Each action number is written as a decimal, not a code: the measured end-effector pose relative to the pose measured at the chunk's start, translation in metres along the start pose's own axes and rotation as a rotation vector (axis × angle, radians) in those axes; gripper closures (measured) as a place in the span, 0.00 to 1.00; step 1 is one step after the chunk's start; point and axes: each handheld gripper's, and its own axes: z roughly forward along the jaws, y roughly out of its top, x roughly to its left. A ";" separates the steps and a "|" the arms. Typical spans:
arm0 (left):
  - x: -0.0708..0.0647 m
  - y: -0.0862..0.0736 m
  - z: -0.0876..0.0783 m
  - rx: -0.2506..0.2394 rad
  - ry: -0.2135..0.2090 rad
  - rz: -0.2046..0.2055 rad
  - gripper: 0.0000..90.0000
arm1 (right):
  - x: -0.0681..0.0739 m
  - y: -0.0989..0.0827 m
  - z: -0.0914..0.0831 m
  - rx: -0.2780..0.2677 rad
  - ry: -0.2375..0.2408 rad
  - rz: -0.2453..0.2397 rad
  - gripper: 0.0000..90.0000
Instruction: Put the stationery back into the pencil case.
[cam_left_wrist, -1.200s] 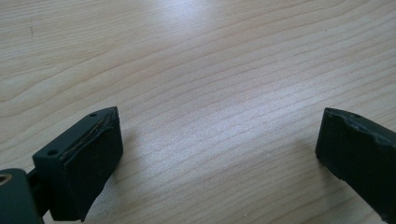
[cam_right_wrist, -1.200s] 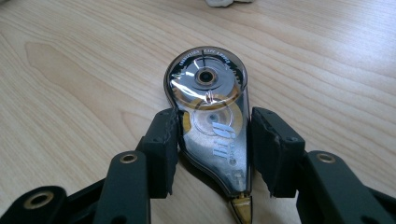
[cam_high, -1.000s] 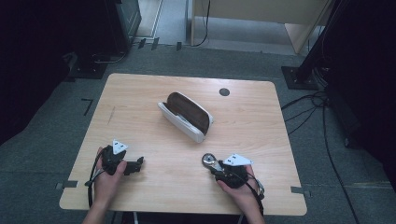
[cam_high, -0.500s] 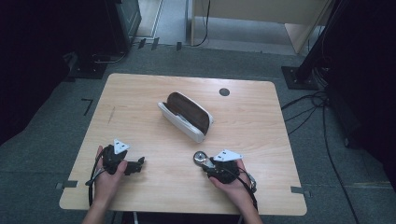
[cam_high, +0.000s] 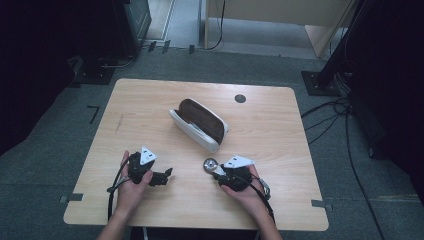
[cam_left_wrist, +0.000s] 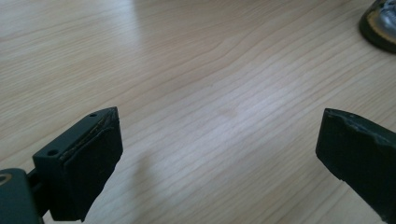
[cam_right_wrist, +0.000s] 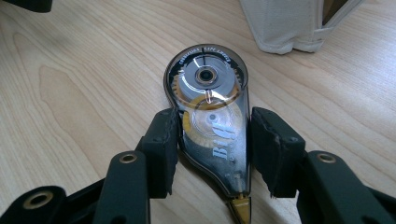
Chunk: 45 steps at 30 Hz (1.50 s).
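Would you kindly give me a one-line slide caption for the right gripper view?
The right gripper clamps a clear correction tape dispenser above a wooden table, near a white case.

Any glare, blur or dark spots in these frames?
High view: dim, floor around the table nearly black. Left gripper view: bright sheen on the wood, jaw tips soft and out of focus. Right gripper view: sharp, small glints on the clear tape dispenser, the white case cut off at the top.
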 end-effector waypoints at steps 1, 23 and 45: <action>-0.001 0.002 0.002 -0.003 -0.002 0.002 0.01 | 0.000 0.000 0.000 0.001 0.003 0.003 0.57; -0.030 0.008 0.021 -0.041 -0.118 0.074 0.01 | -0.012 -0.015 -0.013 -0.033 0.049 0.003 0.77; -0.039 0.009 0.025 -0.033 -0.188 0.171 0.01 | -0.008 -0.011 -0.010 -0.034 0.130 0.033 0.91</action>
